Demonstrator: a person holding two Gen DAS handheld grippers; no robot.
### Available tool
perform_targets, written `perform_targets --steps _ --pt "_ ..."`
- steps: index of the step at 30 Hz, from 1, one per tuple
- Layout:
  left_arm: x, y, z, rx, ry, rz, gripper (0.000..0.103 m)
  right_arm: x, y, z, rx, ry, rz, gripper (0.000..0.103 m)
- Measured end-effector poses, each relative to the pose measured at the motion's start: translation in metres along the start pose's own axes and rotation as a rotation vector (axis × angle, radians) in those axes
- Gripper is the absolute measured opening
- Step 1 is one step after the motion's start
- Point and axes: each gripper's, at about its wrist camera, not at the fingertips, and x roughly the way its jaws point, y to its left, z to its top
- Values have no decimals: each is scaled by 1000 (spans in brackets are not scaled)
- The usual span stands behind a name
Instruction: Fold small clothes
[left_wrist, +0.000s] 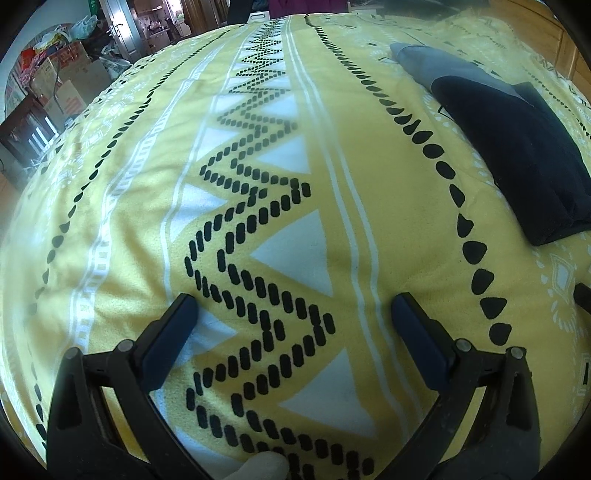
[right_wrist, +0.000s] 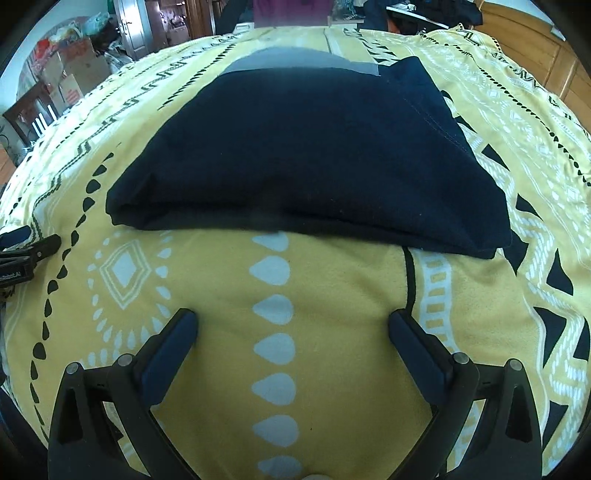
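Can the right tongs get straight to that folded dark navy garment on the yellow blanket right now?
Probably yes. The right tongs are open, and only bare yellow patterned blanket lies between them and the folded dark navy garment straight ahead.

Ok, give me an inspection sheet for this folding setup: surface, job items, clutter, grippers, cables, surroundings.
Surface: yellow patterned blanket, spread fairly flat.
Job's things: navy and grey garment lying folded on the blanket, untouched.
Clutter: nothing seen on the blanket.
Grippers: left gripper open, empty, over bare blanket; right gripper open, empty, short of the garment.
Cables: thin black cord runs out from under the garment's near edge.
Surroundings: cardboard boxes and bags at far left; wooden furniture at far right.
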Motion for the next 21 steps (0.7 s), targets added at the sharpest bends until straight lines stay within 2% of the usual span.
perform_targets --steps 21 --pt "2 2 4 -29 8 -7 103 -6 -5 -13 -28 -45 26 103"
